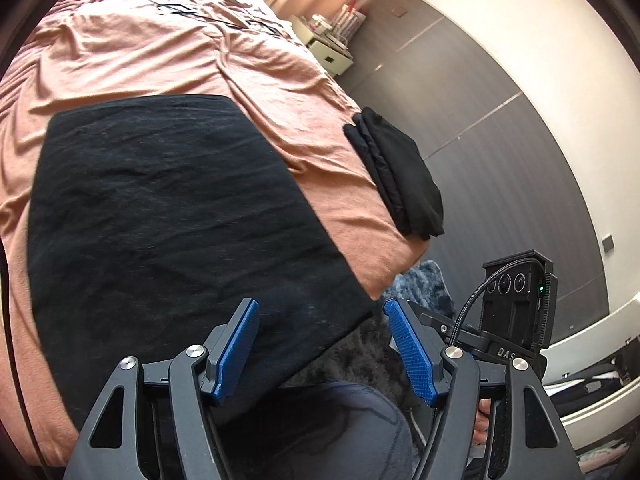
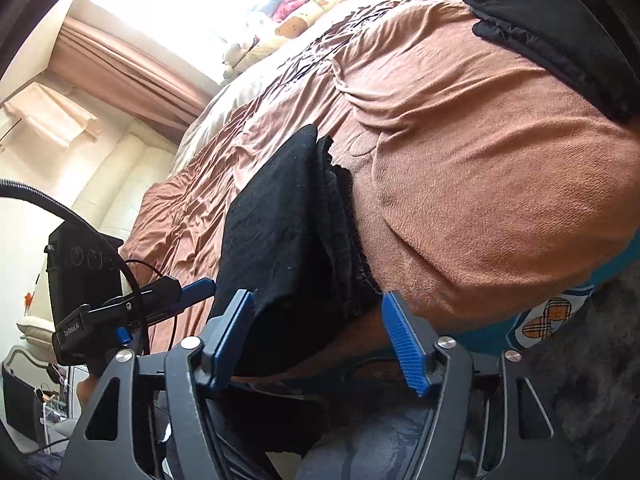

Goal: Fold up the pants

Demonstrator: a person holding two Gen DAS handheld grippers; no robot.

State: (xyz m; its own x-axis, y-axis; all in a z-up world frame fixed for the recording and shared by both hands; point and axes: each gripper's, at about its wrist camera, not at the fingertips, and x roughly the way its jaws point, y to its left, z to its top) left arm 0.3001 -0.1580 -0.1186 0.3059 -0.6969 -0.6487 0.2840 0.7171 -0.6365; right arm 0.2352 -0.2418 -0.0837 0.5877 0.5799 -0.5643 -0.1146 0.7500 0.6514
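— What's nearest, from where you're standing?

— The left gripper [image 1: 320, 312] is hovering at the foot edge of the bed [image 1: 168, 60], its blue pads [image 1: 238, 350] spread wide and pinching nothing. The right gripper [image 2: 318, 304] is doing the same, fingers spread apart and empty, with the near end of the cloth lying between them but not touching either pad.

— And the pants?

— The black pants [image 1: 168, 208] are lying flat on the pink sheet, folded into a broad slab whose near end is hanging slightly over the bed's edge. From the right-hand view the layered edges are stacking up along one side of the pants [image 2: 296, 224].

— Anything beyond that?

— A second folded black garment [image 1: 400, 172] is sitting near the bed's corner, well apart from the pants. Farther still, stuffed toys [image 2: 288, 12] are resting by the bright window, and a small white cabinet [image 1: 328, 46] is standing against the far wall.
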